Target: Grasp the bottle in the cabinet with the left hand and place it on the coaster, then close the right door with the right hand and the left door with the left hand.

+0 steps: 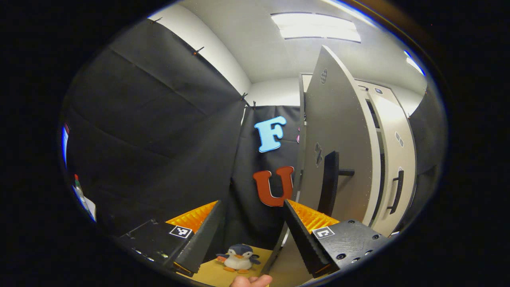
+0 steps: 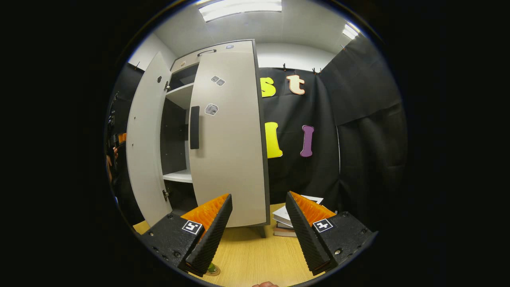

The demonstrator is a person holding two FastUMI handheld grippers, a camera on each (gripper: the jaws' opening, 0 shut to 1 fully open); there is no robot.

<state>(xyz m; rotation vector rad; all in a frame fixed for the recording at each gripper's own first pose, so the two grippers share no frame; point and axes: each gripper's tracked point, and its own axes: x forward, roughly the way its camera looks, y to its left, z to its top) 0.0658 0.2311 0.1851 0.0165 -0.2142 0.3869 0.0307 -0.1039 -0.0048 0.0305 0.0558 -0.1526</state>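
The grey cabinet (image 2: 181, 95) stands on a wooden table. Its left door (image 2: 146, 147) is swung wide open. In the left gripper view that left door (image 1: 338, 131) rises just right of my open left gripper (image 1: 252, 203), its black handle (image 1: 330, 183) close beyond the right finger. The right door (image 2: 229, 143) with its black handle (image 2: 194, 127) looks closed against the cabinet, straight ahead of my open right gripper (image 2: 259, 195). A bit of the green bottle (image 2: 210, 268) on a round coaster (image 2: 215, 272) peeks from under a finger. Both grippers are empty.
A penguin plush (image 1: 239, 257) sits on the table (image 1: 215, 273) below the left gripper. A stack of books (image 2: 289, 219) lies right of the cabinet. A hand with the other gripper (image 2: 115, 147) shows behind the open left door. Black cloth walls close in all around.
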